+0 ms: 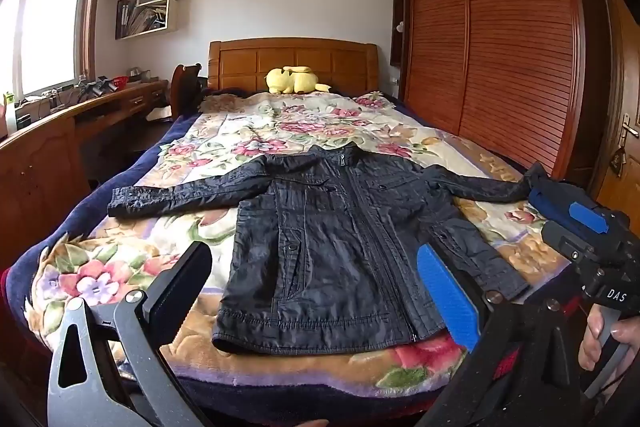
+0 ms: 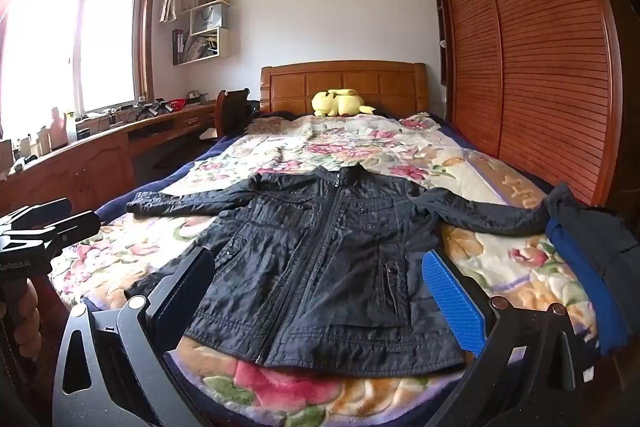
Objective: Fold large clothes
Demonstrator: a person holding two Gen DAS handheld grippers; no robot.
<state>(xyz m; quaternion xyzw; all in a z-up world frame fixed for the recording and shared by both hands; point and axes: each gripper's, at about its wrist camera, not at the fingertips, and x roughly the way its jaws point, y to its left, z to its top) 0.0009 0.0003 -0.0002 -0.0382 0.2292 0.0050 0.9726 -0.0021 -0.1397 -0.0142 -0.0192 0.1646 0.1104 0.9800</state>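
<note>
Black jacket (image 1: 340,227) lies flat, zipped, front up, centre frame on floral bed (image 1: 248,131); both sleeves spread out to sides. No fold made yet; whole task left. Left claw (image 1: 320,299) jaws wide apart, empty, hovering short of hem. Right claw (image 2: 324,307) likewise wide apart, empty. Second dark-and-blue garment (image 2: 588,267) heaped at right edge, unfolded.

Daylight pours in through the window (image 2: 72,39) and blows it out to white glare, leaving the wall beside it bright. The wardrobe (image 2: 540,59) opposite the window bows sharply under fisheye distortion, and the corners beyond it go dark. Focus looks even, with slight softness throughout.
</note>
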